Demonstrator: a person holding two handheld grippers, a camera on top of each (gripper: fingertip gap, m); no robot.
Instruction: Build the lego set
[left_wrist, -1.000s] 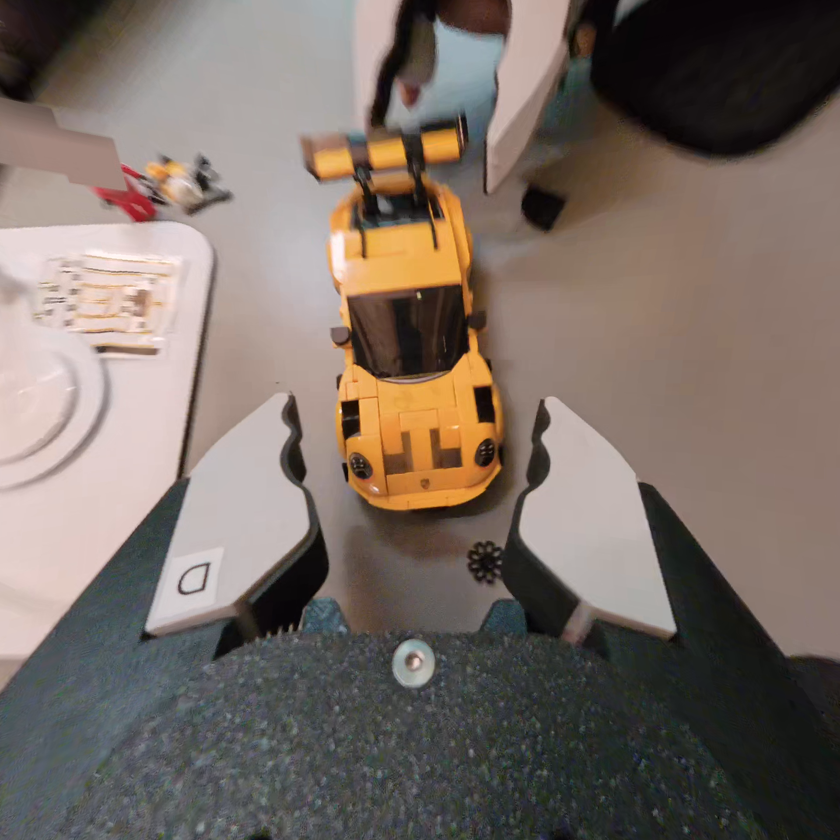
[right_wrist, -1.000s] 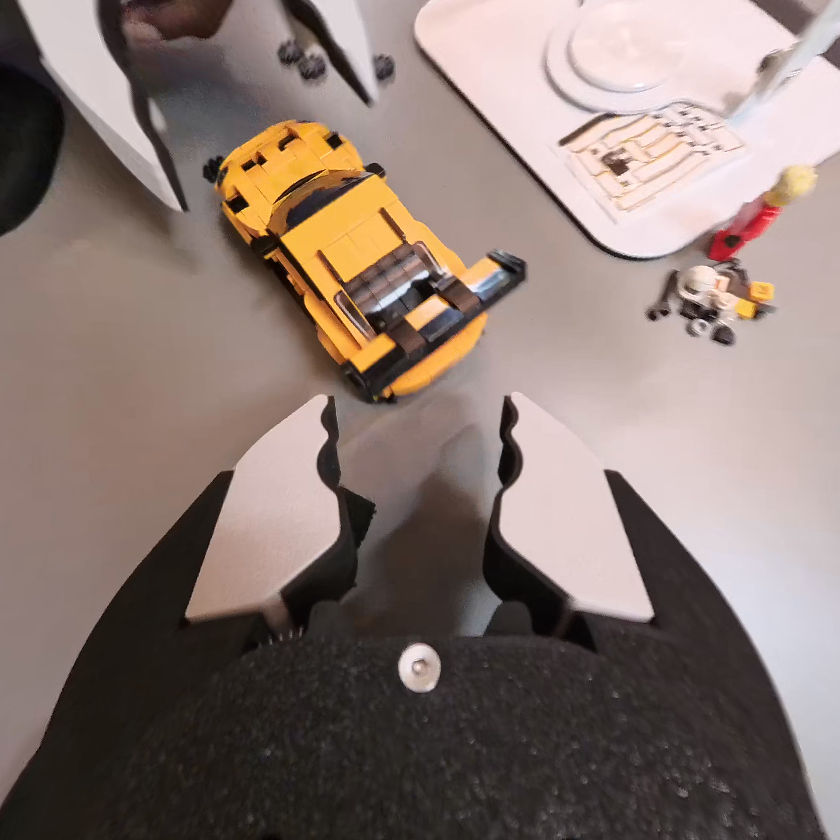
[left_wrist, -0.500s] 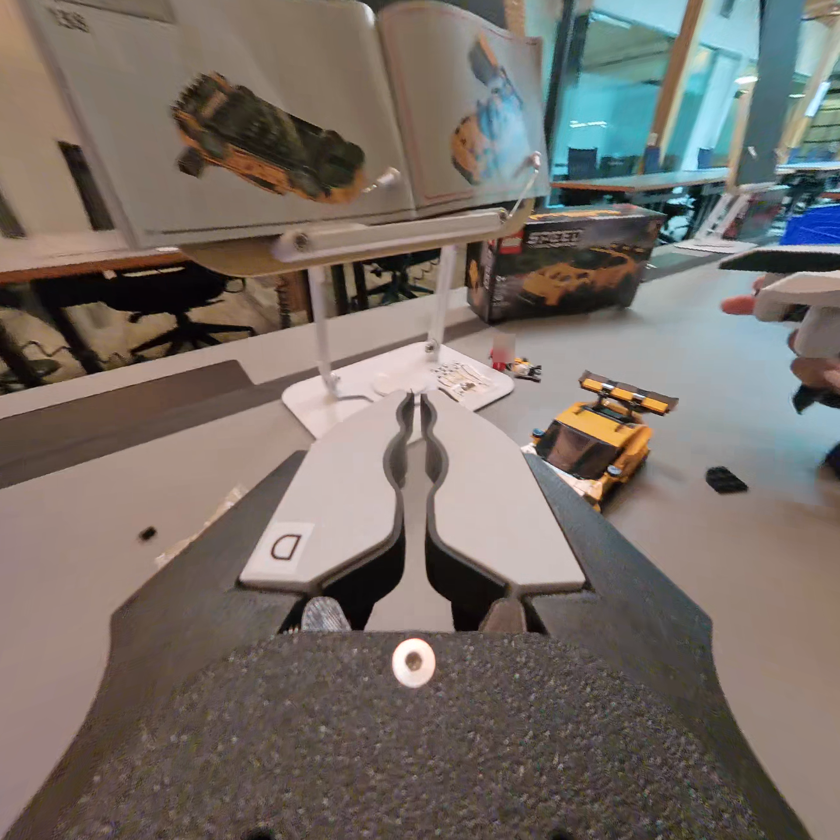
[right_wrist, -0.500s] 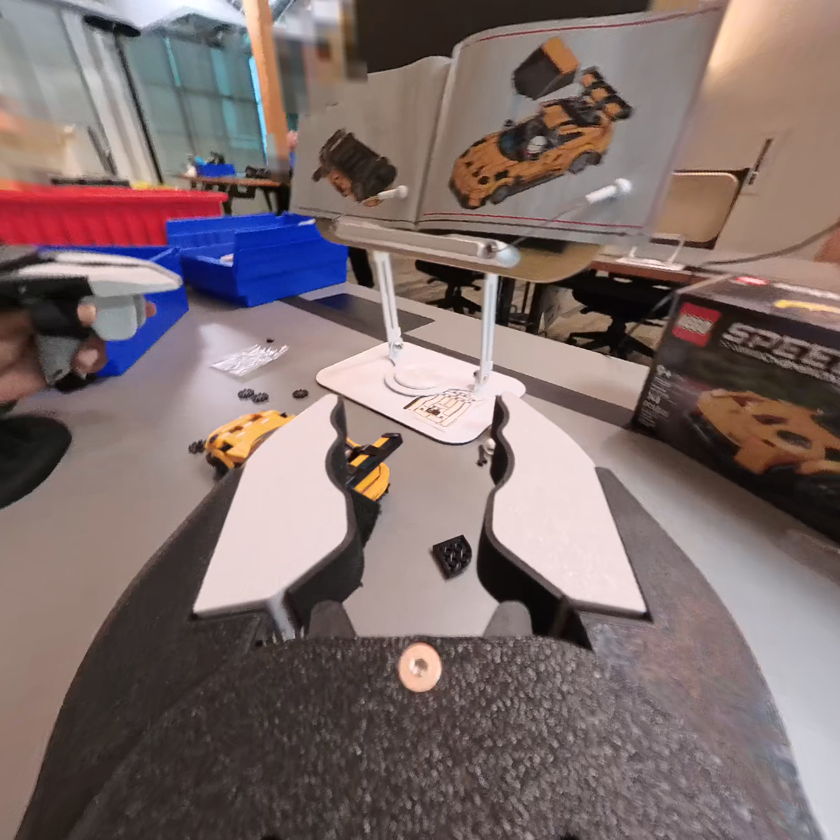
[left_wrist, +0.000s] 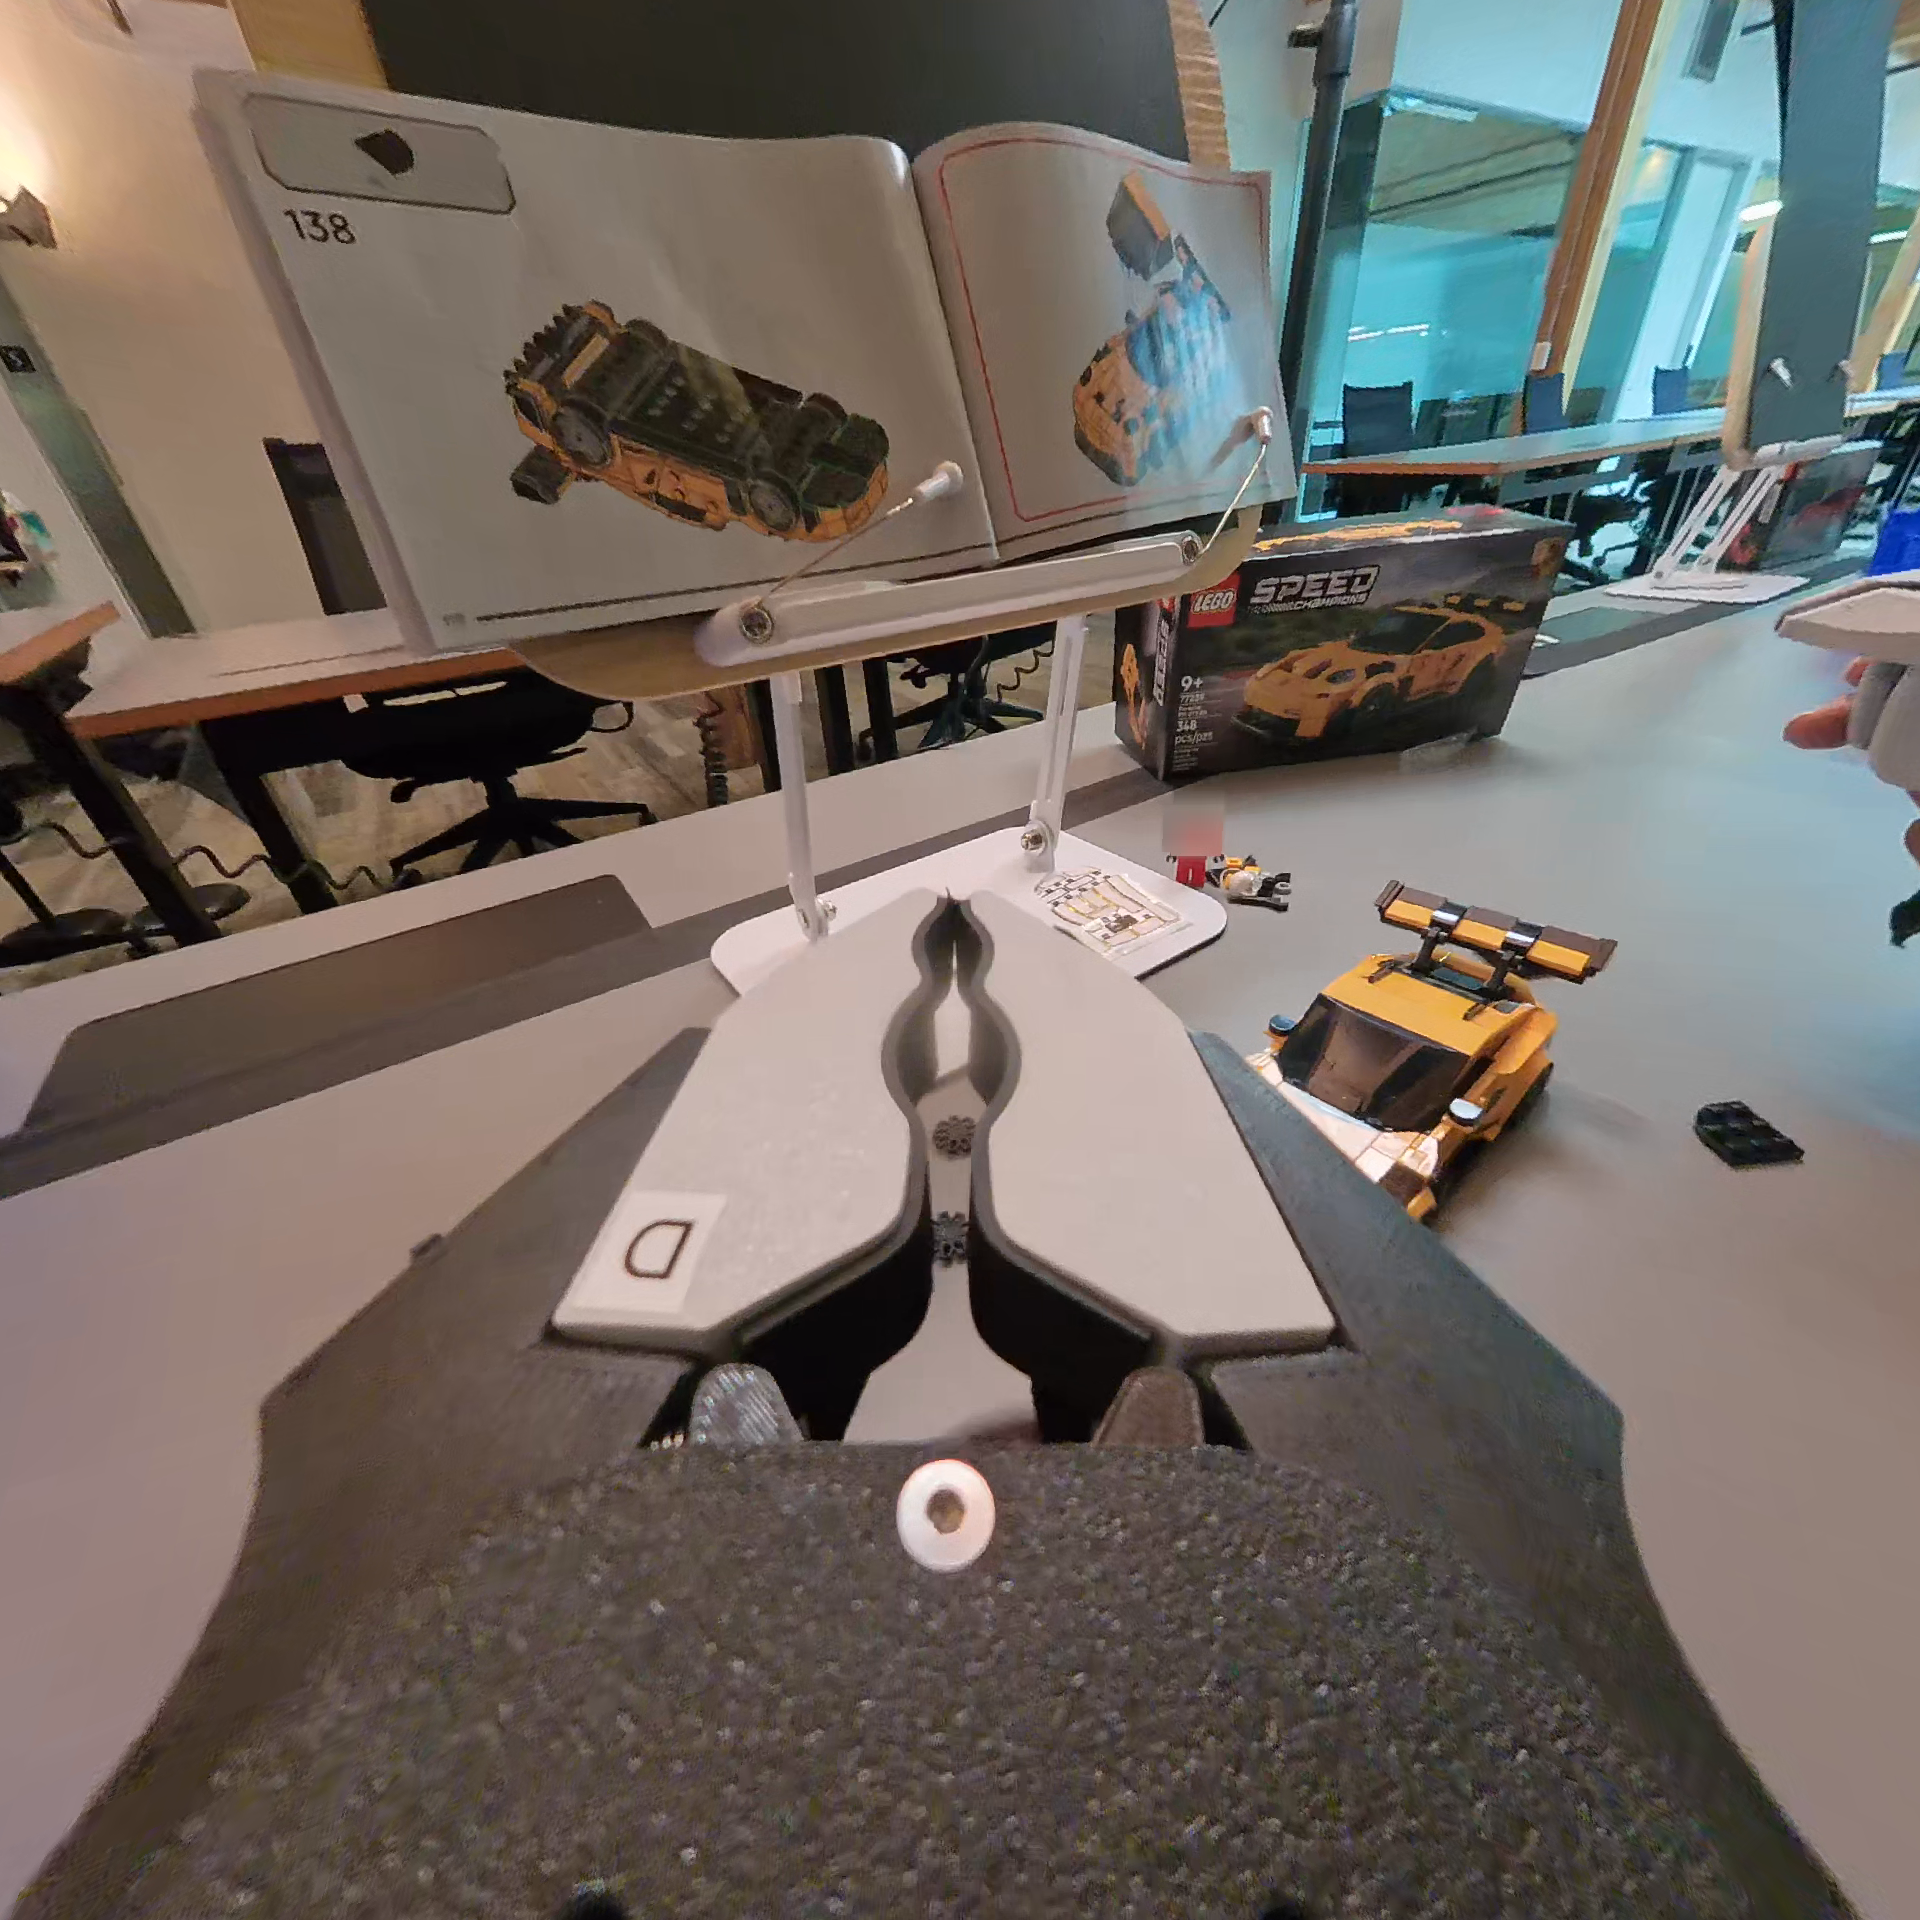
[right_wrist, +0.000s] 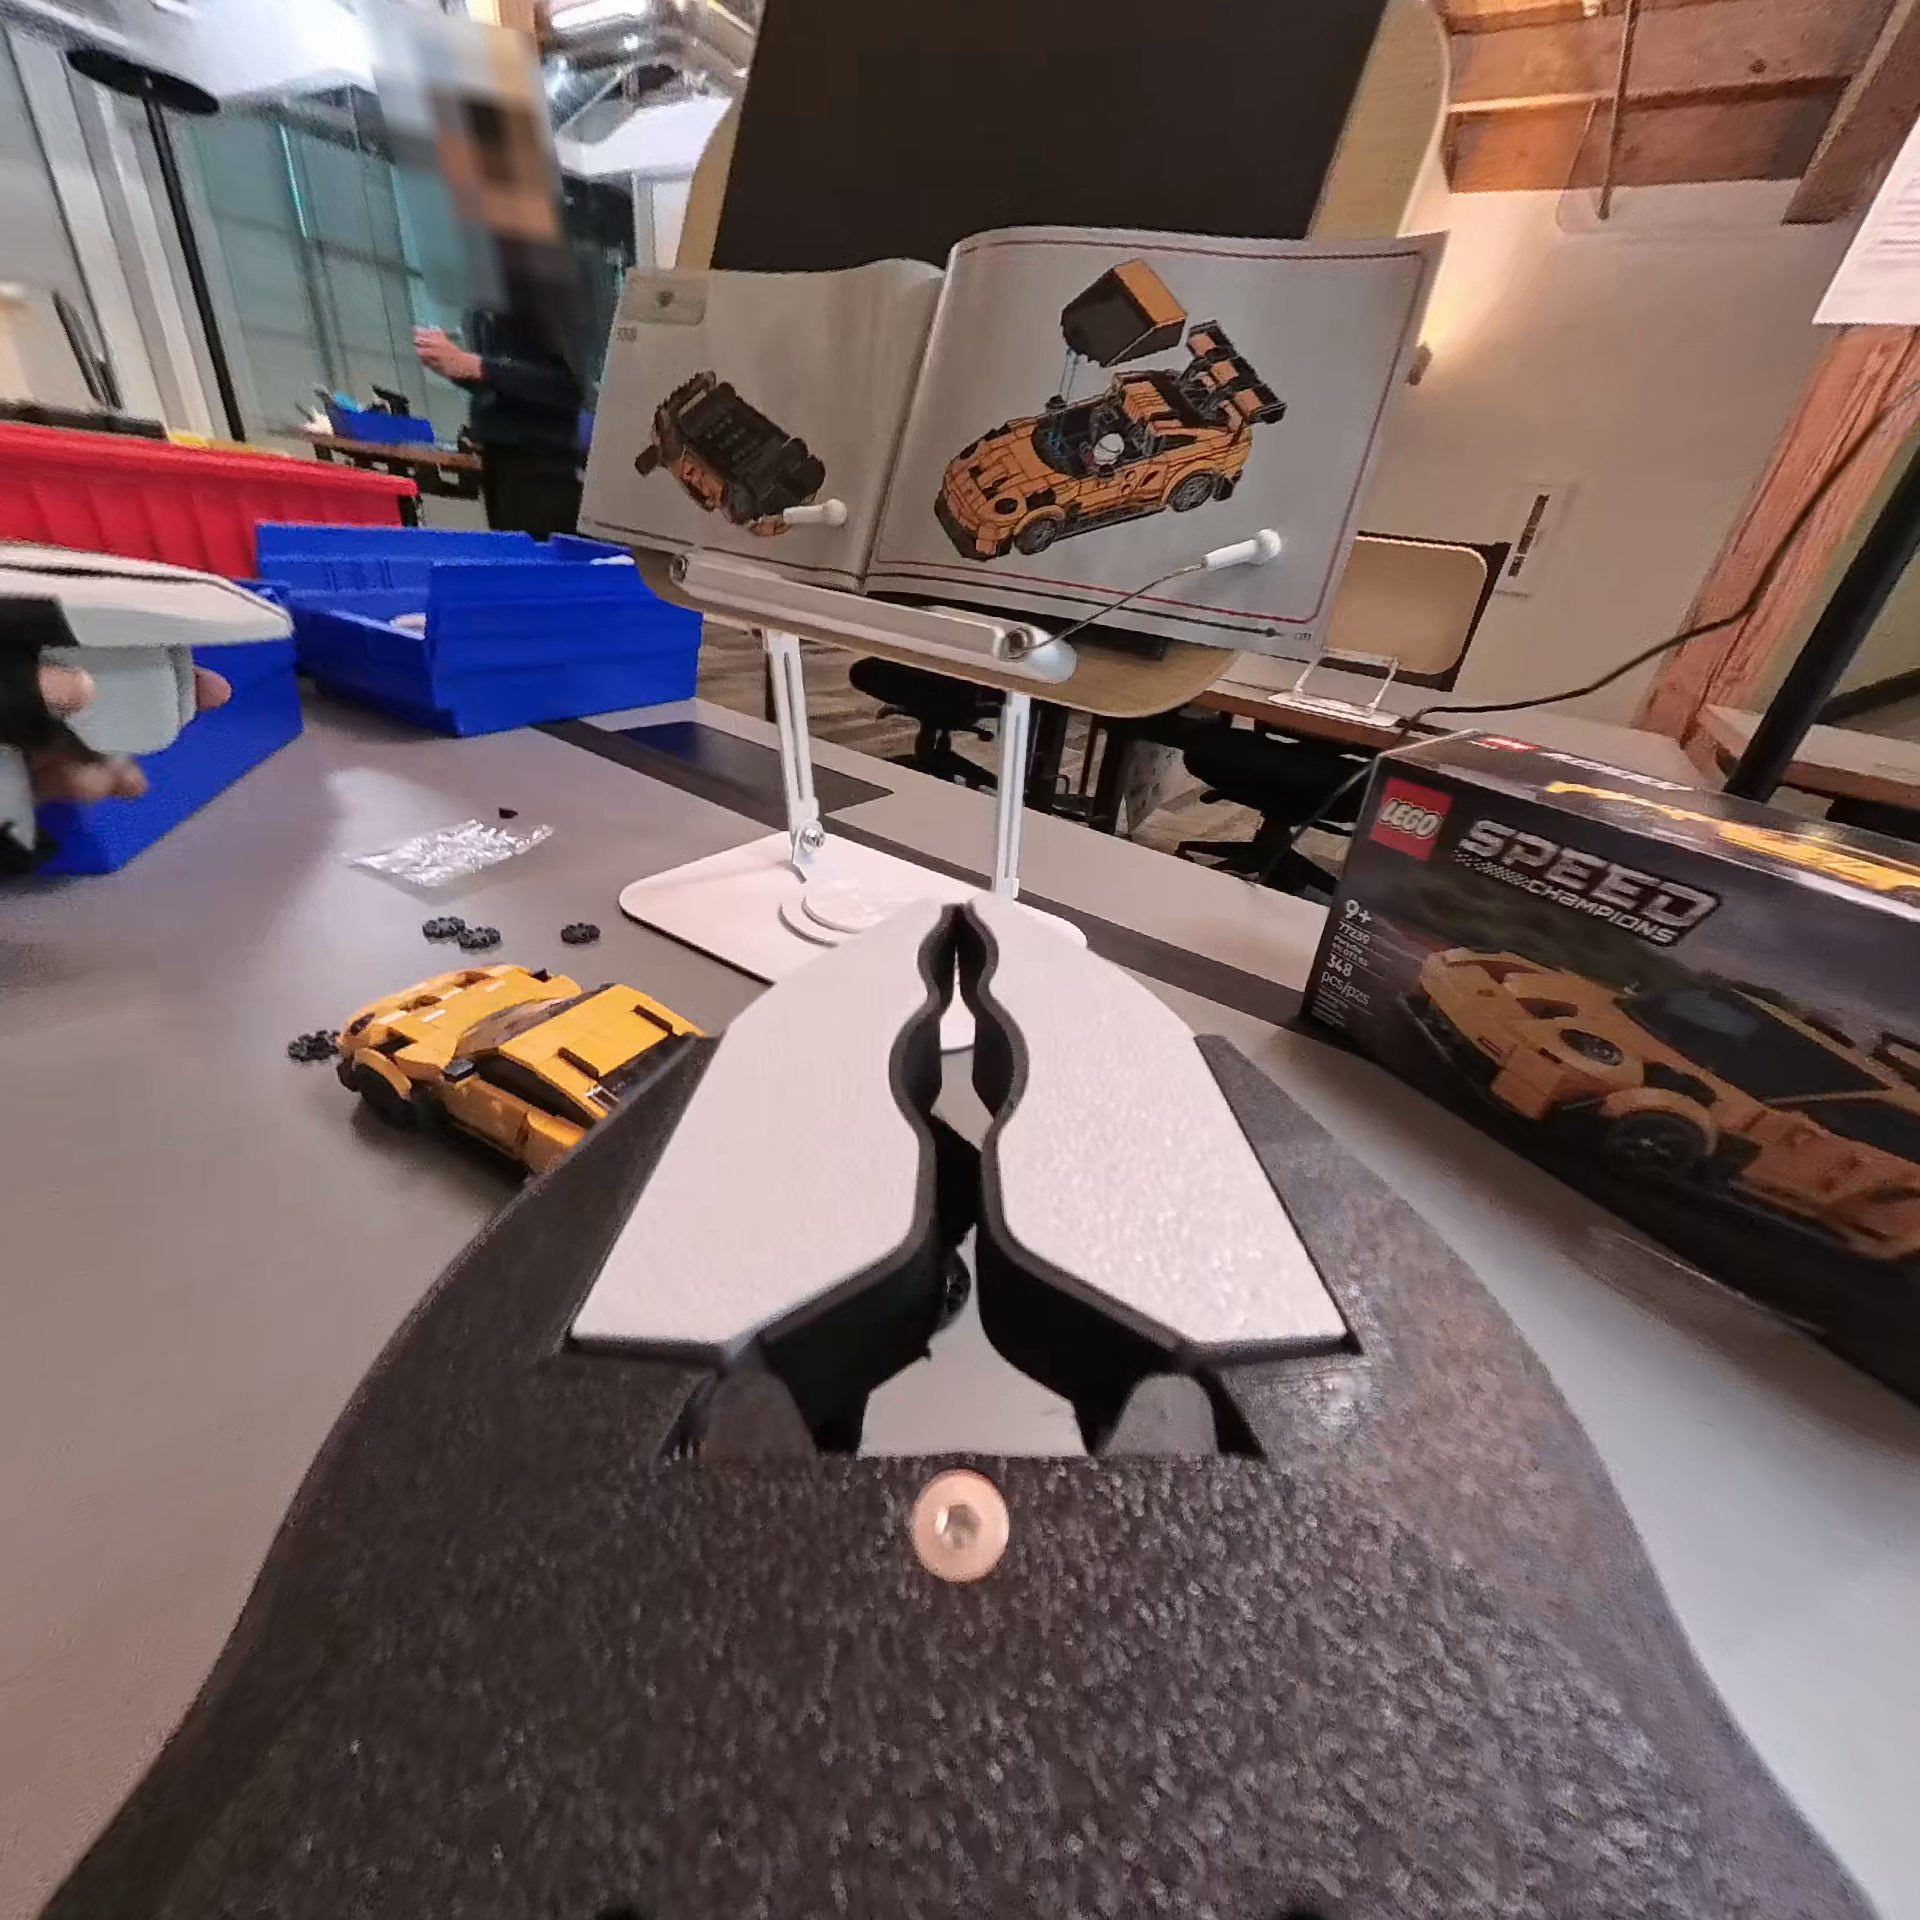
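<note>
The yellow lego car (left_wrist: 1423, 1039) with a black rear wing stands on the grey table, to the right of my left gripper (left_wrist: 951, 914), which is shut and empty. In the right wrist view the car (right_wrist: 499, 1049) sits left of my right gripper (right_wrist: 956, 925), also shut and empty. Small black round pieces (left_wrist: 953, 1135) lie on the table under the left fingers. A black plate piece (left_wrist: 1748, 1132) lies right of the car. More black round pieces (right_wrist: 457, 930) lie beyond the car's nose. The open instruction booklet (left_wrist: 727, 364) stands on a white stand.
The set's box (right_wrist: 1642, 997) stands at the right. A sticker sheet (left_wrist: 1107, 912) lies on the stand base, with minifigure parts (left_wrist: 1236, 878) beside it. A clear bag (right_wrist: 452, 850) and blue bins (right_wrist: 488, 634) are at the left. A person (right_wrist: 520, 416) stands far back. There is about 30 cm between the tips of the two grippers. The black plate piece (left_wrist: 1748, 1132) lies around 15 cm away from my right fingertips.
Both grippers have swung up from looking down on the car to a level view across the table. Both have closed; the right one closed in the last half second.
</note>
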